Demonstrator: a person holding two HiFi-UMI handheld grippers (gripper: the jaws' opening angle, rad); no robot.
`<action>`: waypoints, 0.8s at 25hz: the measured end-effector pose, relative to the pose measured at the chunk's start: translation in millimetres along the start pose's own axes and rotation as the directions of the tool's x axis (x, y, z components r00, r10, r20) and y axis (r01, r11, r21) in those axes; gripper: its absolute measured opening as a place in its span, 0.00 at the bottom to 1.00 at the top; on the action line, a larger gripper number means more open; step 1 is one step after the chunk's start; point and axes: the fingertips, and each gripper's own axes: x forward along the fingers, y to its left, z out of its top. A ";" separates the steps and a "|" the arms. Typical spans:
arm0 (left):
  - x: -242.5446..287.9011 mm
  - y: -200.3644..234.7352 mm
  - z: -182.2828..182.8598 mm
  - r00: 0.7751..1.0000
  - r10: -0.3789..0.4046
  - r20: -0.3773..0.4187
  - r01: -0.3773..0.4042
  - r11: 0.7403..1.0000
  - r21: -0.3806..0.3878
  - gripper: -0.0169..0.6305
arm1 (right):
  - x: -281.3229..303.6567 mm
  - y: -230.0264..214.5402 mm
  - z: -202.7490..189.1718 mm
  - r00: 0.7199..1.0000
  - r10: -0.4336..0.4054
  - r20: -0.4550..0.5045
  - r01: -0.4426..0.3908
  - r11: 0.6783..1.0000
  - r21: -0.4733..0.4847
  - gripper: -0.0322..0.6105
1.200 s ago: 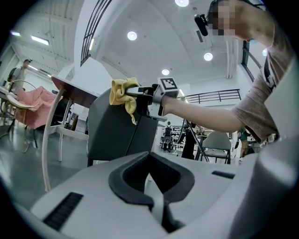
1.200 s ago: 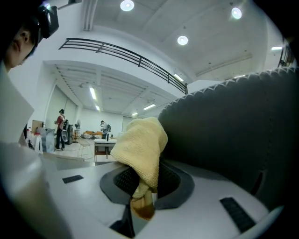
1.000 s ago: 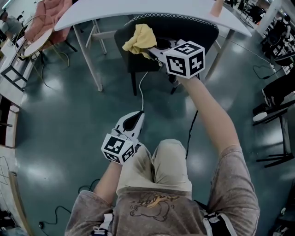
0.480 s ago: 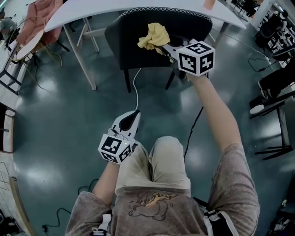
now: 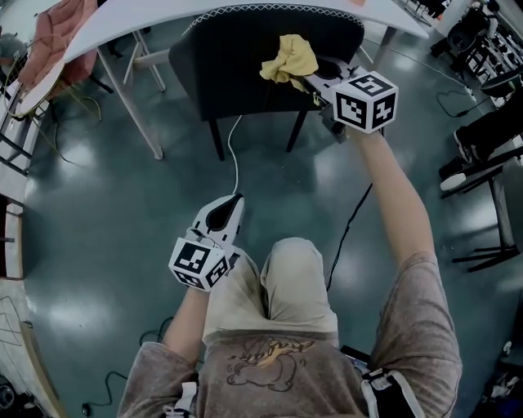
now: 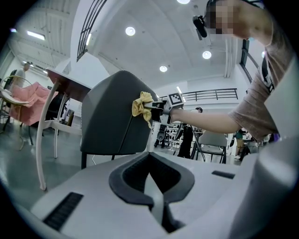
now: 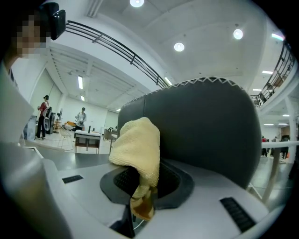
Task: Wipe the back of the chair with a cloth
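A dark chair (image 5: pixel 245 65) stands tucked under a white table, its back (image 7: pixel 205 126) facing me. My right gripper (image 5: pixel 315 82) is shut on a yellow cloth (image 5: pixel 288 59) and holds it against the upper right part of the chair back. In the right gripper view the cloth (image 7: pixel 138 156) bulges out of the jaws in front of the dark back. My left gripper (image 5: pixel 225 214) hangs low by my left thigh, shut and empty, well away from the chair. The left gripper view shows the chair (image 6: pixel 117 119) and the cloth (image 6: pixel 141 105) from the side.
The white table (image 5: pixel 163 20) curves over the chair, its legs at the left. A white cable (image 5: pixel 237 159) runs on the green floor from under the chair. A pink chair (image 5: pixel 49 45) stands far left, black chairs (image 5: pixel 490 139) at the right.
The right gripper and the cloth have slid to the right across the chair back. The left gripper has stayed low by my thigh.
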 end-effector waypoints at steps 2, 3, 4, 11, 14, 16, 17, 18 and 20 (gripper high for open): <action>-5.1 9.4 -2.7 1.000 -0.006 -0.001 0.006 1.000 -0.003 0.04 | 1.6 -5.3 -4.1 1.000 -0.030 -0.007 0.030 1.000 0.005 0.18; -7.6 14.8 -4.0 1.000 -0.011 -0.001 0.011 1.000 -0.003 0.04 | 2.6 -8.8 -6.5 0.999 -0.045 -0.009 0.046 0.999 0.013 0.18; -10.6 20.0 -4.7 1.000 -0.016 -0.002 0.016 1.000 -0.003 0.04 | 3.7 -11.6 -8.2 0.998 -0.060 -0.009 0.060 0.998 0.023 0.18; -7.2 14.0 -4.1 0.999 -0.037 -0.014 0.037 0.999 -0.005 0.04 | -21.5 -43.1 -26.8 0.989 -0.142 -0.038 0.144 0.987 0.071 0.18; 7.6 -6.0 -10.2 0.999 -0.039 -0.018 0.039 0.999 0.002 0.04 | -50.6 -69.0 -41.1 0.984 -0.168 -0.057 0.172 0.983 0.067 0.18; 12.0 -13.7 -13.9 0.999 -0.040 -0.020 0.041 0.999 0.006 0.04 | -64.2 -80.4 -47.7 0.981 -0.181 -0.067 0.184 0.982 0.051 0.18; 12.1 -14.7 -14.9 0.999 -0.040 -0.021 0.040 0.999 0.007 0.04 | -68.3 -83.9 -49.6 0.980 -0.186 -0.071 0.189 0.981 0.045 0.18; 11.2 -14.8 -15.4 0.999 -0.040 -0.021 0.040 0.999 0.007 0.04 | -71.5 -86.2 -50.9 0.979 -0.190 -0.074 0.194 0.980 0.041 0.18; 7.9 -12.9 -15.3 0.999 -0.038 -0.023 0.038 0.999 0.004 0.04 | -76.2 -88.7 -52.0 0.976 -0.201 -0.082 0.204 0.978 0.033 0.18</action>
